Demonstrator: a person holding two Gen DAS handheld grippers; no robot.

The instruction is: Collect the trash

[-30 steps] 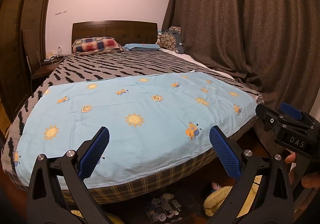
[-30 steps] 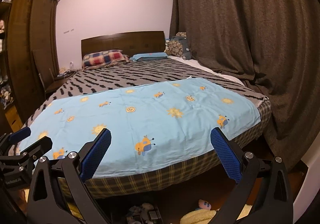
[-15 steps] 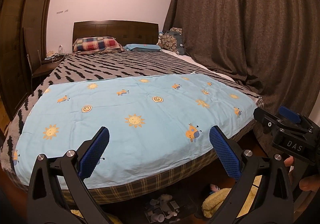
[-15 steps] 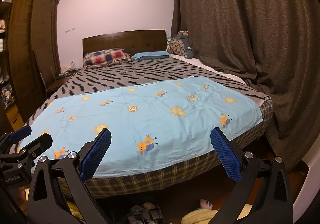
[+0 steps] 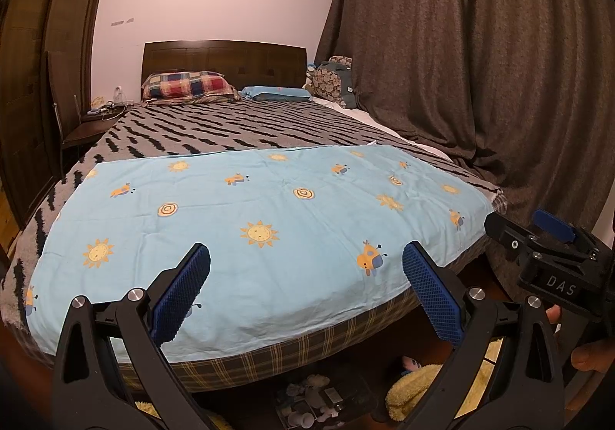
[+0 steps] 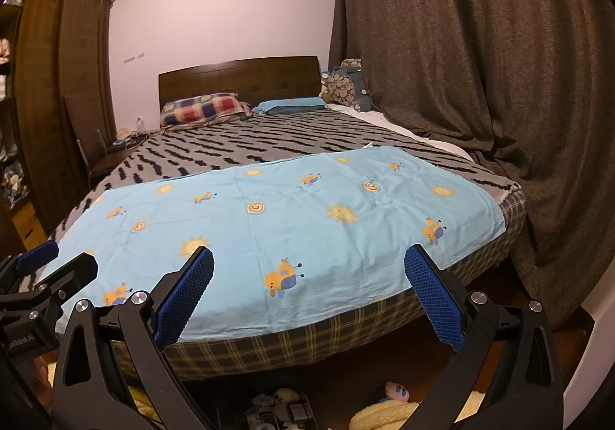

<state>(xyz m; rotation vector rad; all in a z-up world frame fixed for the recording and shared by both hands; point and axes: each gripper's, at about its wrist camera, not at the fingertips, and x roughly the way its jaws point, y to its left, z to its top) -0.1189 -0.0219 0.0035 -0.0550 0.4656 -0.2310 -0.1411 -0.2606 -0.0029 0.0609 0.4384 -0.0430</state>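
Observation:
My left gripper (image 5: 305, 276) is open and empty, held above the foot of the bed. My right gripper (image 6: 307, 280) is open and empty too, beside it on the right; it shows in the left wrist view (image 5: 538, 241), and the left gripper shows in the right wrist view (image 6: 46, 268). A light blue sheet (image 5: 246, 222) with sun and bee prints lies flat over the bed's near half (image 6: 307, 214). I see no trash on the sheet. A heap of small grey and white items (image 5: 315, 399) lies on the floor under the bed edge (image 6: 276, 410).
A striped grey blanket (image 5: 230, 130), a plaid pillow (image 5: 188, 84) and a blue pillow (image 5: 276, 93) lie toward the wooden headboard (image 5: 223, 57). Dark curtains (image 5: 480, 64) hang on the right. A wardrobe (image 6: 50, 103) and chair (image 5: 73, 122) stand left. A yellow plush (image 5: 411, 387) lies on the floor.
Both views have shifted slightly; the bed sits a little lower and closer in frame. Both grippers stay open and empty.

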